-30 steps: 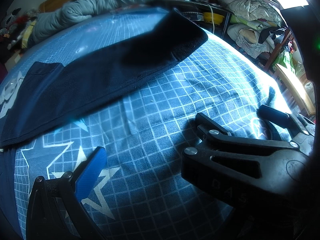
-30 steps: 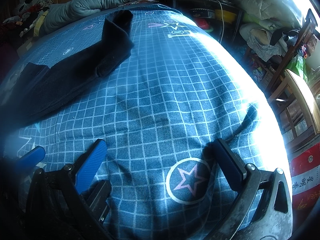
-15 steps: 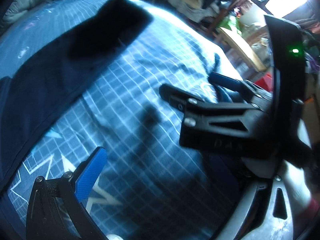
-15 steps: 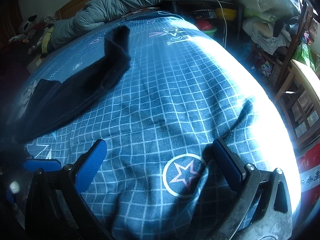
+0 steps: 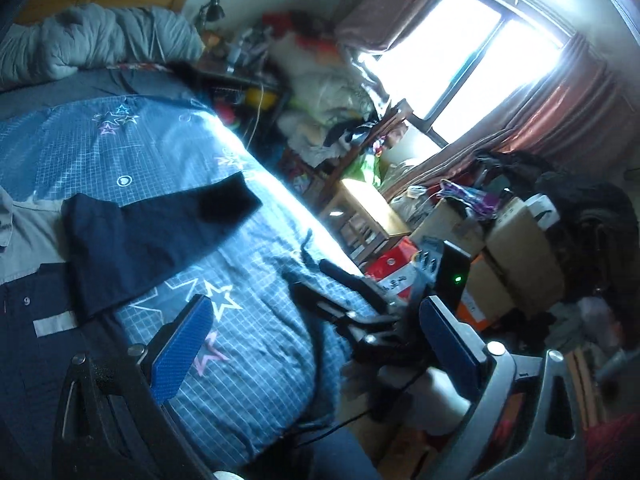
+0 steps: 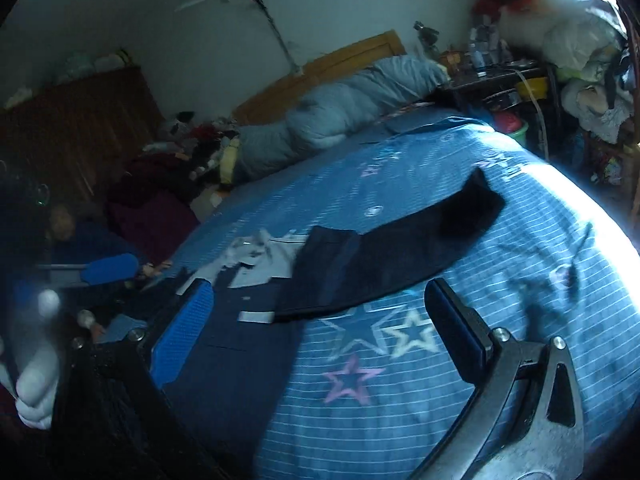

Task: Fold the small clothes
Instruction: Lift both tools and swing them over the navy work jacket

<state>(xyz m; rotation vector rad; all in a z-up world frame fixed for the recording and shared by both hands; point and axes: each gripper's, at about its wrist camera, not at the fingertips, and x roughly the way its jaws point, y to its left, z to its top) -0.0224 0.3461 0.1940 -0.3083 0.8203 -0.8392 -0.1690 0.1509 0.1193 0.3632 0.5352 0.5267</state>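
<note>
Two sets of fingers spread wide, nothing held: my left gripper [image 5: 316, 344], my right gripper [image 6: 324, 332], both up off the bed [image 6: 460, 408]. Beyond them, dark folded garment [image 6: 392, 248] flat on the bedspread; grey-and-navy piece [image 6: 256, 264] beside it, unfolded. Judged: between items. Next: reach over, pinch the unfolded piece's edge

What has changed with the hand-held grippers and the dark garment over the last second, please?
Both hand-held grippers have lifted and drawn back from the bed: the left hand-held gripper now looks toward the window, the right hand-held gripper across the whole bedspread. Neither took hold of anything; both stayed open and empty. The folded dark garment lies flat where it was.
</note>
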